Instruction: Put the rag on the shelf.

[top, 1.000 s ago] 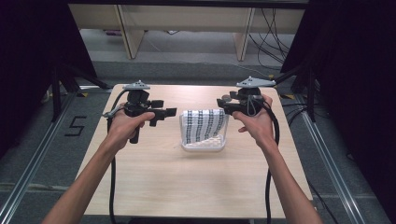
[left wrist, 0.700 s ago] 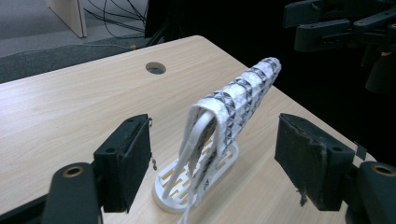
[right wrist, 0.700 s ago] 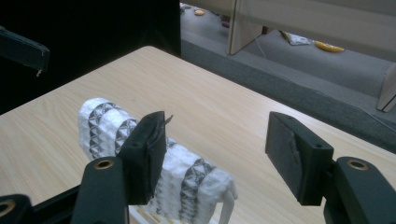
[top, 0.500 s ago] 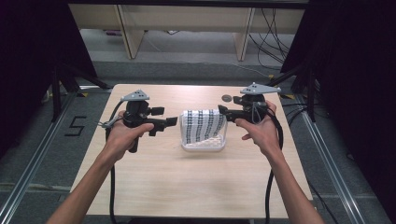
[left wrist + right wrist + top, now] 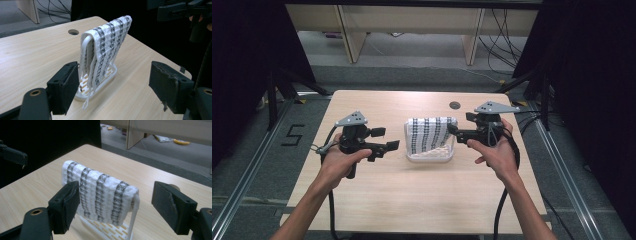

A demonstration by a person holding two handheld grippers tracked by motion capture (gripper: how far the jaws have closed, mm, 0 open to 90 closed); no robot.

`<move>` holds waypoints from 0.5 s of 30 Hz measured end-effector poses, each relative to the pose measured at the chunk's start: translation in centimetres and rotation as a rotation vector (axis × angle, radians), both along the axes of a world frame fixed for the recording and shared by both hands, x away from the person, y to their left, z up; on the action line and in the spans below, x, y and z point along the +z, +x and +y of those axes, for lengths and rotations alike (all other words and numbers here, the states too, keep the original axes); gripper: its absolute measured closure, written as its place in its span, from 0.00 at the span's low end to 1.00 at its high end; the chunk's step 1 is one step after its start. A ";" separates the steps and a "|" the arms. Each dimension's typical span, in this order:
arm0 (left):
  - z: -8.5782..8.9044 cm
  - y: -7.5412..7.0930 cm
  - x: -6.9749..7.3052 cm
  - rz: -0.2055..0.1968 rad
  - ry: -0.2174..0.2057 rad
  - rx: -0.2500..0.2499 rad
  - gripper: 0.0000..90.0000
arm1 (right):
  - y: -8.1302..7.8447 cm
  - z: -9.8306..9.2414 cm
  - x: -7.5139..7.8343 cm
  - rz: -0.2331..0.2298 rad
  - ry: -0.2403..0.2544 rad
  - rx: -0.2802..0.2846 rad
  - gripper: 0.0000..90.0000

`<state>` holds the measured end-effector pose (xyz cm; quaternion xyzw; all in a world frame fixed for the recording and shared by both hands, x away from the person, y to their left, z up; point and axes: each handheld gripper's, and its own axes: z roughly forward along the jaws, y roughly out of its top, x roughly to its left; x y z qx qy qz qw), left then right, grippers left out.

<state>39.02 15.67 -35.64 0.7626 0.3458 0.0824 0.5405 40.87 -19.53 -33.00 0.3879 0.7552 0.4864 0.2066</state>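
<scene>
Fingers [image 5: 62, 90] of the left gripper [image 5: 384, 145] and right gripper [image 5: 457, 131] gape empty, having just been opening, flanking the patterned cloth [image 5: 429, 136] draped over a white rack [image 5: 429, 156] mid-counter [image 5: 422, 200]; an approach, apparently; next, pinch the cloth's edges.

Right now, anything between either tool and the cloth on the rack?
Nothing visible. The left tool and right tool, both open, flank the cloth draped over the white rack, with bare table between.

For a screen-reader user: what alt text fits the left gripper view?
A striped cloth hangs over a white rack on a wooden table. The left gripper faces it with open jaws, nothing between them.
</scene>
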 end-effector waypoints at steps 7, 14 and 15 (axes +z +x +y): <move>0.1 -1.1 -0.4 0.004 -0.019 -0.027 0.25 | -0.7 -0.3 -0.2 0.012 -0.011 0.007 0.26; 0.0 -2.0 -1.1 0.004 -0.007 -0.034 0.21 | -1.2 -0.5 -0.6 0.015 -0.012 0.016 0.21; 0.0 -2.1 -1.3 0.005 -0.002 -0.035 0.19 | -1.3 -0.5 -0.7 0.002 -0.014 0.016 0.20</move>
